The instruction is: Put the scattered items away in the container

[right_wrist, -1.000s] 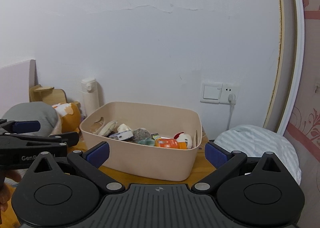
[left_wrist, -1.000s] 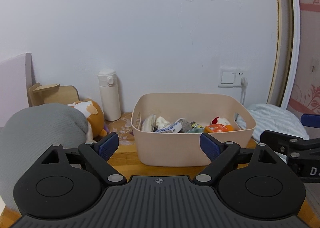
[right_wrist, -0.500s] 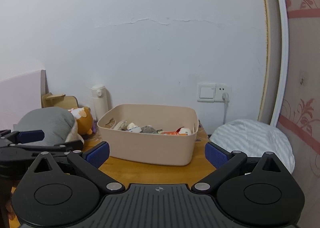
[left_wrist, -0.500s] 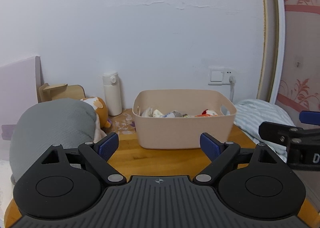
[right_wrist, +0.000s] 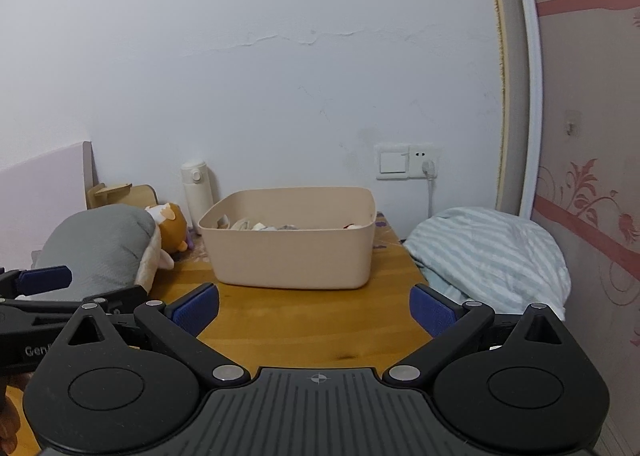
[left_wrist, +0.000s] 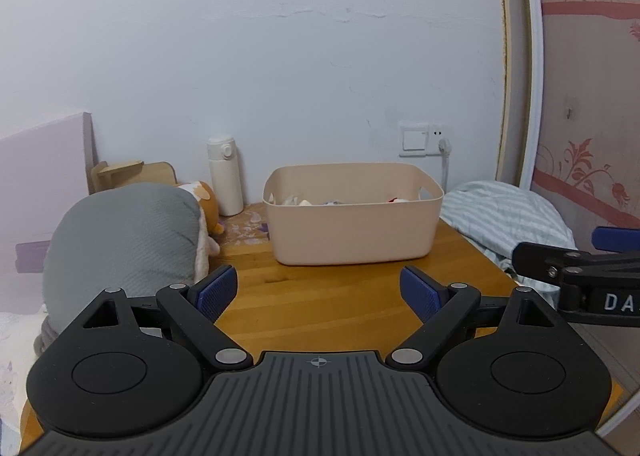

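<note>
A beige plastic bin [left_wrist: 352, 224] [right_wrist: 292, 244] stands on the wooden table [left_wrist: 320, 304] near the wall, with several small items inside, only their tops showing over the rim. My left gripper [left_wrist: 318, 290] is open and empty, held well short of the bin over bare wood. My right gripper [right_wrist: 314, 310] is also open with nothing between its blue pads, beside the left one and equally far back. Each gripper shows at the edge of the other's view.
A grey cushion [left_wrist: 120, 240] and an orange plush toy [left_wrist: 206, 204] lie left of the bin. A white bottle [left_wrist: 224, 176] stands by the wall. A striped blue-white pillow [right_wrist: 492, 256] lies to the right, below a wall socket [right_wrist: 404, 162].
Both grippers have drawn back from the bin, which now looks smaller and farther away. More bare table shows in front of them. Jaws stayed open.
</note>
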Demonstrator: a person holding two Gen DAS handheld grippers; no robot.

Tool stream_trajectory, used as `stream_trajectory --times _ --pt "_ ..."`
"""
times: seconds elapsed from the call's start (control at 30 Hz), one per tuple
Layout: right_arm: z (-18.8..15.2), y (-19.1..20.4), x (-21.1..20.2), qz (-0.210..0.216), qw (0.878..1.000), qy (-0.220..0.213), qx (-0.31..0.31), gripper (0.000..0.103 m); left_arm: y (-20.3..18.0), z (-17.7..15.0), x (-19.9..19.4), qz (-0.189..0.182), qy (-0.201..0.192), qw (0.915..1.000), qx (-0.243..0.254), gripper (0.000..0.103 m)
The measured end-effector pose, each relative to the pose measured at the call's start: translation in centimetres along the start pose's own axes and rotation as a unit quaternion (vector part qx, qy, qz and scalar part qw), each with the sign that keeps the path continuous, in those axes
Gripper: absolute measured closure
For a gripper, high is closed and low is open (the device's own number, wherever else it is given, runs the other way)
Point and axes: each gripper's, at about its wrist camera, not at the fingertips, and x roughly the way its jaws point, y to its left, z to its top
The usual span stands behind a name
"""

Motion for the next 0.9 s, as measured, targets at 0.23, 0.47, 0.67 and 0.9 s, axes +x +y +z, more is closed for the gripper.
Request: stream_trajectory --times 0.23,0.47,0.67,0.9 --pt "-2.1 -0.2 -3.3 -0.007 1.000 0.000 0.002 0.000 -1.2 -2.3 -3.3 -0.005 0.002 1.0000 0.002 0.013" --pt "-3.8 0.2 -5.9 -0.007 1.000 0.004 -0.004 0.000 -1.8 -4.4 -6.6 -0.006 -0.004 1.0000 -0.007 0.013" --pt "-5.4 0.9 -8.0 -0.001 1.000 0.008 -0.002 0.000 -1.8 -5.9 -9.1 -0.002 0.005 0.9999 -0.016 0.013" --pt "-6.8 2.1 -11.1 -0.008 1.000 -0.001 -0.005 0.000 -1.3 -7.4 -11.9 0.001 0.008 0.9993 -0.036 0.013"
